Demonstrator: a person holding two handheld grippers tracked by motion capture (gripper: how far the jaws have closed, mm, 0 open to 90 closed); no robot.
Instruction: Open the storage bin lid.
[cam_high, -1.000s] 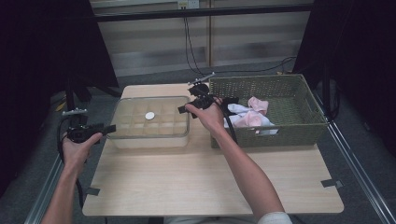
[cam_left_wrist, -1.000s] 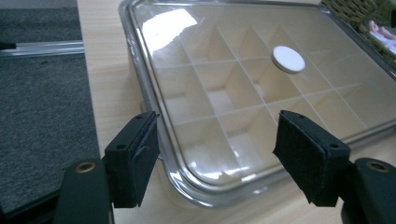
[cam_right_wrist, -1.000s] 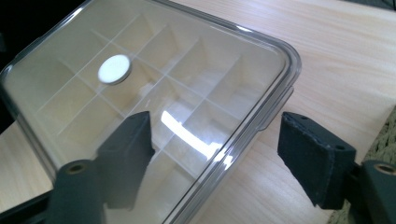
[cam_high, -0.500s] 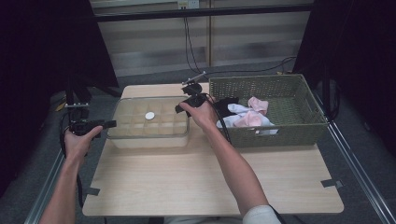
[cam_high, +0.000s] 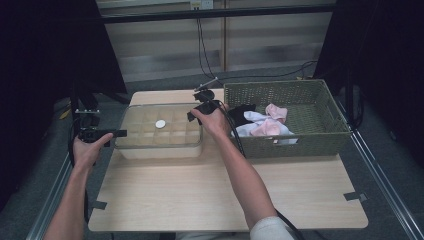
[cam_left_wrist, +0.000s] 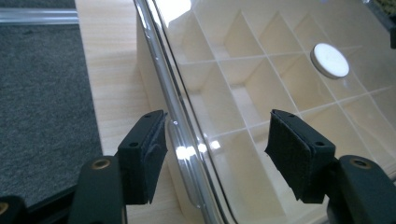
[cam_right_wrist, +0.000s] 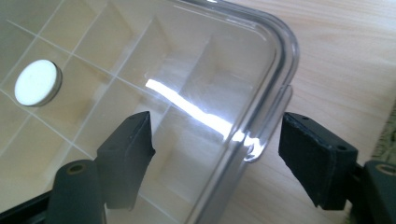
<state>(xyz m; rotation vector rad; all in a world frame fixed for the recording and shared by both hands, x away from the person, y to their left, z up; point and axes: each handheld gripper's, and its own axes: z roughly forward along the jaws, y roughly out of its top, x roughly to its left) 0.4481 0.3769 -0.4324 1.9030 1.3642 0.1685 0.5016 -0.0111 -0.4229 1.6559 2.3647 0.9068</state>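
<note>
A pale box (cam_high: 160, 145) divided into several compartments stands on the table under a clear lid (cam_high: 150, 112) that carries a white round disc (cam_high: 160, 123). My left gripper (cam_high: 119, 133) is at the lid's left end. In the left gripper view the lid's rim (cam_left_wrist: 180, 130) lies between the jaws of the left gripper (cam_left_wrist: 210, 135). These jaws have just been closing, and the pads stand off the rim. My right gripper (cam_high: 194, 115) is at the lid's right end. It is open astride the corner rim (cam_right_wrist: 275, 93), and the right gripper (cam_right_wrist: 215, 135) touches nothing there.
A woven green basket (cam_high: 300, 90) stands right of the box, close to my right hand, with pink and white cloths (cam_high: 265, 125) in it. Bare wooden table (cam_high: 200, 200) lies in front. The table's left edge and grey floor (cam_left_wrist: 42, 93) are beside my left gripper.
Both hands have come in a little toward the box's ends and sunk slightly. The left gripper's jaws now stand narrower around the lid's rim.
</note>
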